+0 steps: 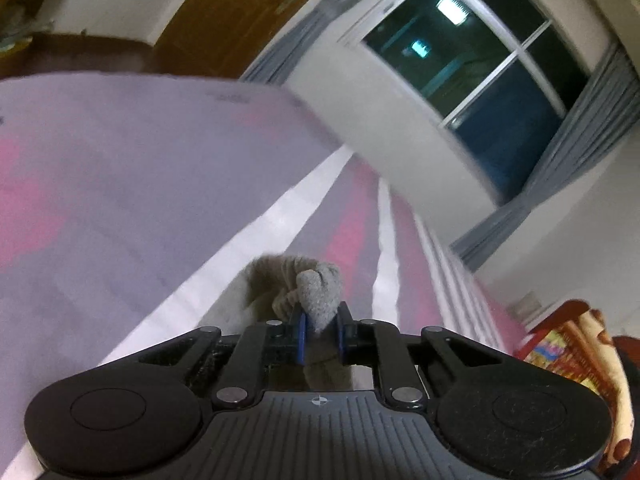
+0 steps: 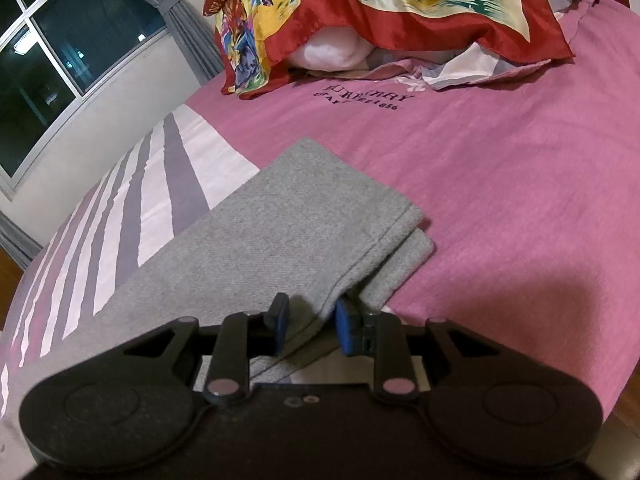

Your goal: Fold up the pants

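Grey pants on a pink bed

Left gripper pinches a bunch of pants; right gripper clamps their hem. Dark window with grey curtains beside the bed.

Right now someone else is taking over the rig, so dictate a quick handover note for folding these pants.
Left tool: shut on a bunched bit of the grey pants, raised off the bedspread.
Right tool: closed on the pants' hem edge, low on the bed.
Pants lie on the pink and striped bedspread, hem layers stacked, near the pillow pile.
Done: both ends gripped.
Left: likely bring one end over the other, flatten.
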Tool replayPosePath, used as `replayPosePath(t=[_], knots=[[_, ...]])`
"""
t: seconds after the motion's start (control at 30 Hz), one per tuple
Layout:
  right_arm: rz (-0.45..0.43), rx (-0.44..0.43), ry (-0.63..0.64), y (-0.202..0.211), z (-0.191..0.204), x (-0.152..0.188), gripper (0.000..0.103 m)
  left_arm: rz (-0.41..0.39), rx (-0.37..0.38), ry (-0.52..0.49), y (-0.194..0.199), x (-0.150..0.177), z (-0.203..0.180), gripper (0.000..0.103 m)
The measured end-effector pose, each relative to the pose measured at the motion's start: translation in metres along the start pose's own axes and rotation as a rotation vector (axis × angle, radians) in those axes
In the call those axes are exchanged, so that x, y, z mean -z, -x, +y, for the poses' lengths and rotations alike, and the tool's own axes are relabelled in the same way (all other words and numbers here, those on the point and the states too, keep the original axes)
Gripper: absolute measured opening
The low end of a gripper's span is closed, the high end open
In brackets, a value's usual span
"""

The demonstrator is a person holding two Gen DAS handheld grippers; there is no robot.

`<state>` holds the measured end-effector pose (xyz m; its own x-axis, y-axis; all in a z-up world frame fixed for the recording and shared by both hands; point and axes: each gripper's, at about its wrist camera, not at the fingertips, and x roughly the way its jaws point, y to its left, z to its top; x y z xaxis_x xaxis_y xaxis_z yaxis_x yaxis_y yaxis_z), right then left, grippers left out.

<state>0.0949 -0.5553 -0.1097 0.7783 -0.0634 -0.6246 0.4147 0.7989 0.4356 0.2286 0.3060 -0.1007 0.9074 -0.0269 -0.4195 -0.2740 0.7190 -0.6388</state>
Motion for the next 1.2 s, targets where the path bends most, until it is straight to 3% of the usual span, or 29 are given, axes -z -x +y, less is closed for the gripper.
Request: replayPosePath(t=[0.07,0.17,0.23,0.33,0.4,0.43,0.5,0.57,0.63,0.67,0.7,0.77,0.83,0.9,0.93,0.97,1.03,1.07,1.13,1.2], knots=[[0.001,0.0,0.002,0.0,0.0,0.0,0.025,-0.002,-0.017,0.0,-0.003,-0.003,0.009,0.014],[0.005,-0.007,0.003,0.0,-0.001,-0.001,0.025,0.105,-0.128,-0.026,-0.021,0.011,0.035,0.014],[0.008,-0.014,0.001,-0.001,-0.004,-0.002,0.024,0.124,-0.141,-0.014,-0.021,0.021,0.051,0.019],[0.012,-0.018,0.007,0.0,-0.004,-0.004,0.024,0.075,-0.133,0.058,-0.003,0.022,0.057,0.029],[-0.02,-0.002,0.003,0.01,-0.004,-0.008,0.028,-0.023,-0.247,-0.001,0.02,0.018,0.044,0.037],[-0.06,0.019,0.016,0.018,-0.002,-0.008,0.034,-0.073,-0.257,-0.05,0.03,0.015,0.032,0.037],[-0.129,0.06,0.099,0.033,0.014,-0.007,0.036,-0.063,-0.188,-0.153,0.029,0.012,0.003,0.037],[-0.121,0.004,0.217,0.031,0.048,0.0,0.035,0.008,-0.11,-0.273,0.008,0.019,-0.039,0.038],[-0.076,-0.091,0.332,0.018,0.099,0.013,0.034,0.094,-0.014,-0.377,-0.021,0.037,-0.085,0.052],[-0.052,-0.154,0.367,0.01,0.125,0.021,0.034,0.13,0.037,-0.416,-0.035,0.05,-0.107,0.067],[-0.014,-0.23,0.388,0.0,0.153,0.031,0.034,0.158,0.079,-0.447,-0.049,0.064,-0.126,0.071],[0.067,-0.346,0.446,-0.021,0.208,0.055,0.034,0.235,0.143,-0.502,-0.075,0.092,-0.157,0.071],[0.166,-0.439,0.567,-0.042,0.26,0.087,0.031,0.318,0.161,-0.558,-0.099,0.12,-0.174,0.071],[0.235,-0.47,0.718,-0.059,0.296,0.118,0.033,0.385,0.074,-0.638,-0.122,0.144,-0.17,0.071],[0.256,-0.444,0.788,-0.068,0.306,0.13,0.035,0.385,0.034,-0.658,-0.129,0.146,-0.161,0.071],[0.248,-0.399,0.83,-0.076,0.308,0.136,0.035,0.38,0.032,-0.611,-0.126,0.138,-0.152,0.071],[0.238,-0.338,0.762,-0.086,0.3,0.121,0.031,0.388,0.028,-0.463,-0.117,0.109,-0.136,0.071],[0.24,-0.311,0.734,-0.087,0.297,0.11,0.031,0.343,-0.014,-0.443,-0.109,0.093,-0.127,0.071],[0.179,-0.26,0.752,-0.083,0.298,0.095,0.038,0.296,-0.062,-0.47,-0.108,0.075,-0.114,0.071],[0.176,-0.32,0.74,-0.085,0.308,0.09,0.037,0.289,-0.101,-0.476,-0.116,0.062,-0.105,0.071]])
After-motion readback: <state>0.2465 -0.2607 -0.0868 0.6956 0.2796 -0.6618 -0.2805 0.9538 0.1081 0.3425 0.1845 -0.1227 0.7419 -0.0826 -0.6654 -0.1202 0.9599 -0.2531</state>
